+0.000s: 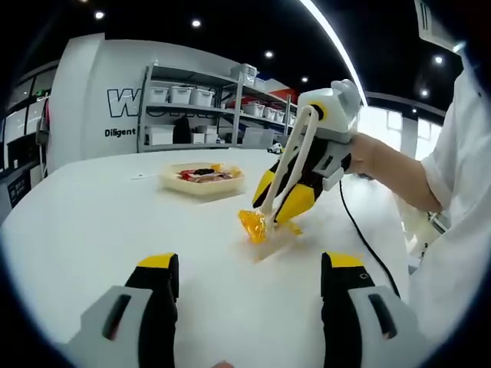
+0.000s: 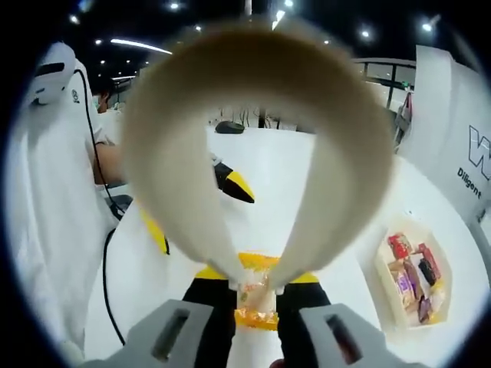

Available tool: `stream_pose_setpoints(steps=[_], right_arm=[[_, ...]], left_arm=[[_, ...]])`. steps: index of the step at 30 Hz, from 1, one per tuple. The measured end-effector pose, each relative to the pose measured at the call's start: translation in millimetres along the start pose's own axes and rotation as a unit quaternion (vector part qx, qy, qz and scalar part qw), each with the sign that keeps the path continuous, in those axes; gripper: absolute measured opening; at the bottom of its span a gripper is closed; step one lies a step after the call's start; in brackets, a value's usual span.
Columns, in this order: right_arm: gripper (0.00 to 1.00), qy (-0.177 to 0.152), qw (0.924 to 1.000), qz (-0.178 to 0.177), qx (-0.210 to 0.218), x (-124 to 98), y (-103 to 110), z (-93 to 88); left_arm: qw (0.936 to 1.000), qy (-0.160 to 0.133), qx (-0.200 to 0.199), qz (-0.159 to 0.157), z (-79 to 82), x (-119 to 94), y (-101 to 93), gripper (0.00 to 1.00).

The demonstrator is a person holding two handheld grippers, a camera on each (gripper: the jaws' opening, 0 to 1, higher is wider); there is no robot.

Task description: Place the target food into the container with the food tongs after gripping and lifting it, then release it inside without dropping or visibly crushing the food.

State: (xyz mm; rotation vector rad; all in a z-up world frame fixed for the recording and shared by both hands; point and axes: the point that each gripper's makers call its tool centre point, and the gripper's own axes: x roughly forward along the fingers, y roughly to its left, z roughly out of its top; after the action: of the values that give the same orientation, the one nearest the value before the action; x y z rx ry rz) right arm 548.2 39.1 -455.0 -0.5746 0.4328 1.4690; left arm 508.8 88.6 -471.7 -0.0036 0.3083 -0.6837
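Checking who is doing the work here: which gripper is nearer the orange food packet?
Right. The right gripper holds the food tongs, whose tips pinch the orange food packet on the table. The left gripper sits back from it, open and empty.

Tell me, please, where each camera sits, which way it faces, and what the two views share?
Left gripper view: rides on the left gripper, looking across the table at the right gripper, whose tongs pinch the orange food; the person's arm shows.
Right gripper view: rides on the right gripper, looking through the looped tongs at the food; the left gripper and a sleeve show.
Shared: table, tongs, food, and the container of snacks.
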Motion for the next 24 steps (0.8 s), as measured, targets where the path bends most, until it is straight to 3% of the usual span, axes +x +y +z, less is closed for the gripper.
stream_pose_setpoints(steps=[14,24], right_arm=[[0.12,-0.015,0.9989,-0.026,-0.037,-29,-50,33.9],[0.12,-0.024,0.9984,-0.030,-0.042,-31,-88,44.1]], left_arm=[[1.0000,-0.002,0.001,0.005,1.5,-3,1.5,0.75],[0.9999,-0.002,0.001,0.011,2.7,-5,4.2,0.75]])
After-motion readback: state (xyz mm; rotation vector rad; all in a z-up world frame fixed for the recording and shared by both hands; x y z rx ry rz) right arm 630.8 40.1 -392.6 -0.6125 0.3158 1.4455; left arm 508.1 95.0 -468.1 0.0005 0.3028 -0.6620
